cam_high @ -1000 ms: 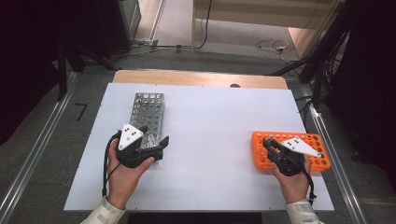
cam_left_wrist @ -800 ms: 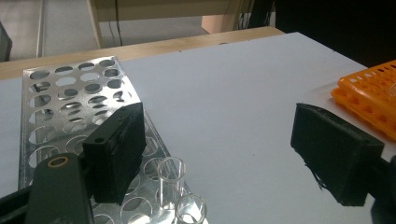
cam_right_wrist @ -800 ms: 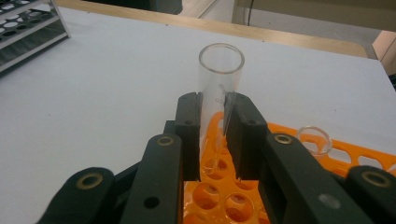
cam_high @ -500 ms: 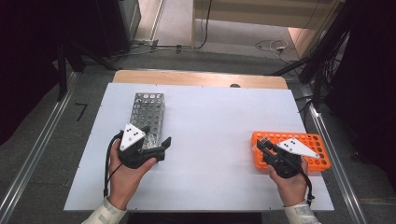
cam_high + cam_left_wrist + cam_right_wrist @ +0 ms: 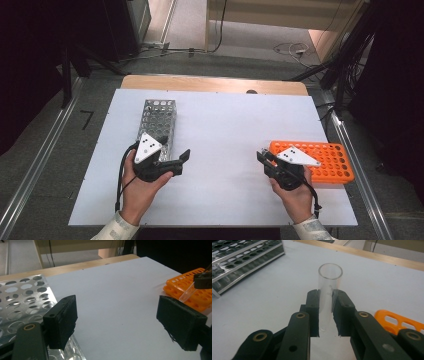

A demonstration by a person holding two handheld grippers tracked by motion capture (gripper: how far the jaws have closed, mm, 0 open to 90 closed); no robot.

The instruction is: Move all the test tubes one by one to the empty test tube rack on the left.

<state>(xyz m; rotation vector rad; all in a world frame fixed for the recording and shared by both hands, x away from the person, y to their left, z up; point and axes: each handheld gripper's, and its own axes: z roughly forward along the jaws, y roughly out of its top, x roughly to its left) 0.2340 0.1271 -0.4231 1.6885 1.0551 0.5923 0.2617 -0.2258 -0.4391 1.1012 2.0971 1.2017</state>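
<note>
- Since a second ago: right gripper [image 5: 262,157] has slid left off the orange rack [image 5: 325,160] toward tabletop centre, taking the tube with it; left gripper [image 5: 182,157] has barely shifted.
- Right fingers [image 5: 313,312] are clamped on a clear glass test tube [image 5: 329,290]. In the right gripper view the tube sits squarely between the two pads, gripped at its lower half, with the open mouth sticking out past the fingertips toward 12 o'clock.
- The closed bottom end is just visible between the pads; nothing inside the tube that I can see.
- In the left gripper view the same tube [image 5: 187,293] shows at 2 o'clock, tilted, hanging from the right gripper in front of the orange rack [image 5: 183,287].
- Left fingers [image 5: 62,320] are spread wide with nothing between them, only bare white tabletop [image 5: 225,130].
- Metal rack [image 5: 157,125] lies at 12 o'clock of the left hand [image 5: 140,192], its near end just beside the left gripper; in the right gripper view it sits at 10 o'clock [image 5: 239,257], well apart from the tube.
- Orange rack is at 3 o'clock of the right gripper, just beside it, by the right edge of the tabletop.
- The tabletop between the two grippers is open surface; nothing lies between the tube and the metal rack.
- Right hand [image 5: 295,197] comes in from 6 o'clock, cable trailing at its wrist.
</note>
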